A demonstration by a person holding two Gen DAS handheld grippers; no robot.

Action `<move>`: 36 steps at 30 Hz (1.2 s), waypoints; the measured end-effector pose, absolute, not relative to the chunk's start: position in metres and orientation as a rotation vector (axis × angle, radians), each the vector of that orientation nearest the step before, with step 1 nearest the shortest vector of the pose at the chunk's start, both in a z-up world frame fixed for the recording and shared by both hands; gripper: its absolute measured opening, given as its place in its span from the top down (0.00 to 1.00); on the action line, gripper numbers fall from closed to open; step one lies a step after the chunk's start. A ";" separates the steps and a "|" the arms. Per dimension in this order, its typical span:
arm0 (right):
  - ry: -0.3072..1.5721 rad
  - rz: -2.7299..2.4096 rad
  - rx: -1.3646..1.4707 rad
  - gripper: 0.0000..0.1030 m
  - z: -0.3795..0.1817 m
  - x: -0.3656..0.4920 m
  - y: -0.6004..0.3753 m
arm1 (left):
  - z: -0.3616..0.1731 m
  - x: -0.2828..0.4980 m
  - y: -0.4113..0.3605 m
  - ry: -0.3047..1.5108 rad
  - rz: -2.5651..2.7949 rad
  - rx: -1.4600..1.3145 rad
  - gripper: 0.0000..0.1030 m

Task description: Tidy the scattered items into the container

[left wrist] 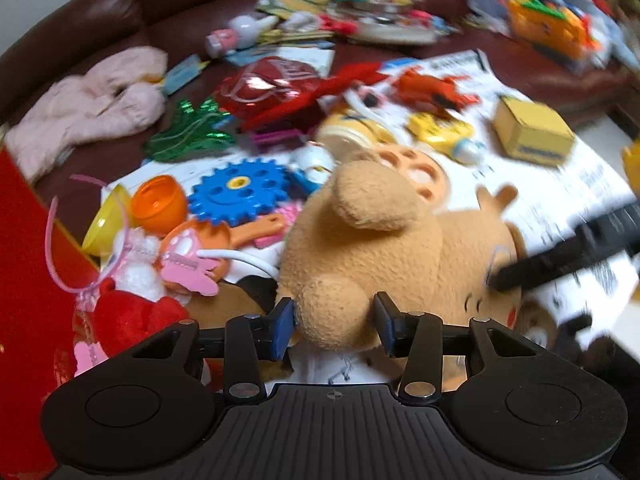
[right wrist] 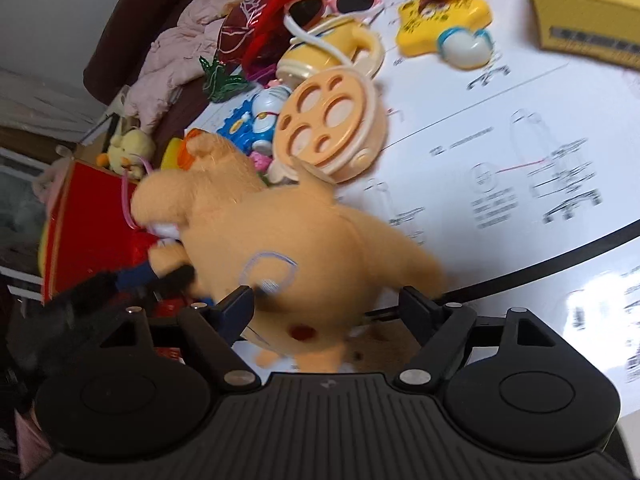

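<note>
A tan plush toy (left wrist: 384,240) lies among scattered toys on a white printed sheet (right wrist: 520,140). My left gripper (left wrist: 335,328) is shut on one of its stubby limbs, with the blue pads pressed against both sides. In the right wrist view the plush toy (right wrist: 304,256) sits between the jaws of my right gripper (right wrist: 328,306), which stand wide and open; the right-hand finger is clear of the fur. My left gripper (right wrist: 172,274) appears there as a blur on the plush's limb. A red container (left wrist: 24,264) stands at the left, and its red wall (right wrist: 88,220) is just beyond the plush.
Around the plush lie a blue gear (left wrist: 240,192), an orange cup (left wrist: 160,204), a beige perforated lid (right wrist: 324,120), a yellow star toy (right wrist: 440,20) and a yellow box (left wrist: 532,132). A pink garment (left wrist: 88,104) rests on the brown sofa (left wrist: 120,8).
</note>
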State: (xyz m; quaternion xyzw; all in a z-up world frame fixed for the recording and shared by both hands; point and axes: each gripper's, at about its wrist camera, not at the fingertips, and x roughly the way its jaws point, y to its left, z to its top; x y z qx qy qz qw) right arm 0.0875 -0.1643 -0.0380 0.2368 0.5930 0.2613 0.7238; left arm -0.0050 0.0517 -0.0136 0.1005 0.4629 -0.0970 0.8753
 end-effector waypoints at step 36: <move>1.244 0.564 0.393 0.29 -0.022 0.099 -0.146 | -0.037 -0.016 0.020 0.975 -0.262 0.450 0.60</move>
